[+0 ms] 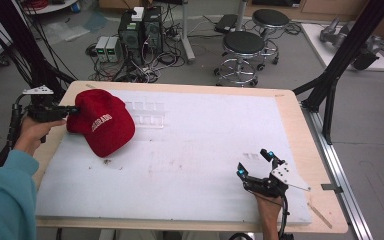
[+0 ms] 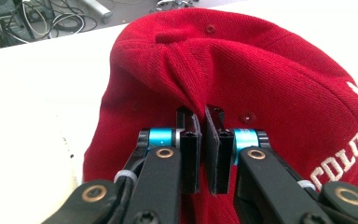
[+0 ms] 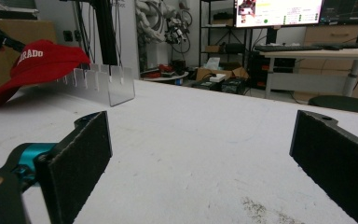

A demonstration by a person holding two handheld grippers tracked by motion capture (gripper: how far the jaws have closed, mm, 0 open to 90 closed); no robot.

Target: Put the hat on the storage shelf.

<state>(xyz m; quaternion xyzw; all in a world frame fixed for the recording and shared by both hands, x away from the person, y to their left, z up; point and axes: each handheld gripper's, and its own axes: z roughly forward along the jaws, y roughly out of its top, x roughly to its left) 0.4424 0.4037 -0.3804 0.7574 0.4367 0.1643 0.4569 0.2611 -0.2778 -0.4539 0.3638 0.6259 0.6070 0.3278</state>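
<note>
At about 9 o'clock of the high view, the left gripper (image 1: pixel 73 109) is clamped on the red cap (image 1: pixel 102 121); its fingers (image 2: pixel 190 158) pinch a fold of the cloth at the back of the crown, and the cloth rises in a ridge between them. No earlier moment is told here. The cap lies on the white surface (image 1: pixel 190 165) near its left edge, with the white letters on the front turned toward 5 o'clock and the brim pointing down toward the person. Just beside the cap, at its 3 o'clock, a clear plastic rack (image 1: pixel 147 114) stands on the surface, and its slots are open on top. Well apart, at about 5 o'clock of the high view, the right gripper (image 1: pixel 254 164) rests low over the surface with its fingers (image 3: pixel 79 158) wide apart and nothing between them.
</note>
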